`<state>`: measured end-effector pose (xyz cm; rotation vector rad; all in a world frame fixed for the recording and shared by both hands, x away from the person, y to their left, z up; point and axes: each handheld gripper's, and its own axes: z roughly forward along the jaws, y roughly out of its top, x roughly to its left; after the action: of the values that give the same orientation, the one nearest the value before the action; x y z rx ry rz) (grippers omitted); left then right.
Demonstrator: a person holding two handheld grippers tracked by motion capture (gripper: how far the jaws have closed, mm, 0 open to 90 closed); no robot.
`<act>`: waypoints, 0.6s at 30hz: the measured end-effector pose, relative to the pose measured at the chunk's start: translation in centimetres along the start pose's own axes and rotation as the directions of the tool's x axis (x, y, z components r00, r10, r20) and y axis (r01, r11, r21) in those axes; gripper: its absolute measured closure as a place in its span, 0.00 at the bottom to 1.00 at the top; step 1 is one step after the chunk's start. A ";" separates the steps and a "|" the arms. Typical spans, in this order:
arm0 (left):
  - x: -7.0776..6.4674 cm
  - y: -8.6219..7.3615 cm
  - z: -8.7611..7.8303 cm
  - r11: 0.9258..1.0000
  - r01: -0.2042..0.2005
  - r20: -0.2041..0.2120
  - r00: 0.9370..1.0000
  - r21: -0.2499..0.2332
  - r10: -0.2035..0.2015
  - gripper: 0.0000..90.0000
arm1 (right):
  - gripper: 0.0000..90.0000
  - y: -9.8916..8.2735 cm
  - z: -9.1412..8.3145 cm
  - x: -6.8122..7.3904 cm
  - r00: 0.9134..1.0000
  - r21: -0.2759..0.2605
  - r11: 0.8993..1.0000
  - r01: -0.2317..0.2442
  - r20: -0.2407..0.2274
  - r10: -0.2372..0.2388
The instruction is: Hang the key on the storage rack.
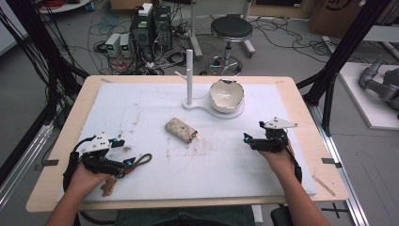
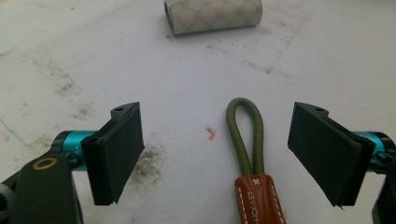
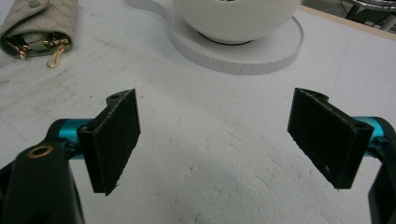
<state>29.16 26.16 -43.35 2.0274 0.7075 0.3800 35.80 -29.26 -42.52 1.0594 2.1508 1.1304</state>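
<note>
Item: olive cord loop with a brown leather tab, lying on the white tabletop near its front-left corner. We are seeing the loop resting flat between the spread fingers of the left gripper, touching neither pad. The fingers are standing released, wide apart.

Item: right gripper, hovering toward the front-right part of the tabletop, its fingers likewise released and holding nothing.

Item: patterned key pouch, lying near the middle of the tabletop, its gold clasp spilling from the open end.

Item: white bowl on a white stand, sitting toward the back edge, well apart from both grippers.

Risks, as we are judging them:
- The cord is thin and lying flat; fingers closing above it may be pinching air or merely rolling it sideways.
- The loop sits off-centre, nearer the right-hand pad in the left gripper view, so a closing stroke may be pushing it rather than trapping it.
- Gripping only the limp loop may be letting the heavier leather tab swing and slip free.
- Pressing down too hard may be dragging the pads across the soft white covering.
</note>
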 end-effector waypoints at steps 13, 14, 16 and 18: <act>-1.3 -1.1 0.1 0.988 -0.055 0.060 0.997 0.145 0.047 0.21 | 0.19 0.1 0.3 0.2 1.000 0.015 1.000 0.010 -0.009 -0.010; -1.3 -1.2 0.2 0.987 -0.053 0.059 0.997 0.154 0.044 0.21 | 0.19 0.1 0.3 0.3 1.000 0.016 1.000 0.012 -0.006 -0.012; -1.3 -1.2 0.3 0.985 -0.056 0.059 0.997 0.161 0.047 0.21 | 0.19 0.1 0.3 0.3 1.000 0.016 1.000 0.012 -0.007 -0.012; -1.3 -1.2 0.5 0.983 -0.061 0.065 0.997 0.170 0.051 0.24 | 0.19 0.1 0.3 0.4 1.000 0.016 1.000 0.018 -0.008 -0.018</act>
<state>27.99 25.53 -44.60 2.2164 0.6664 0.2967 35.86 -28.79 -42.66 1.0425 2.1744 1.1123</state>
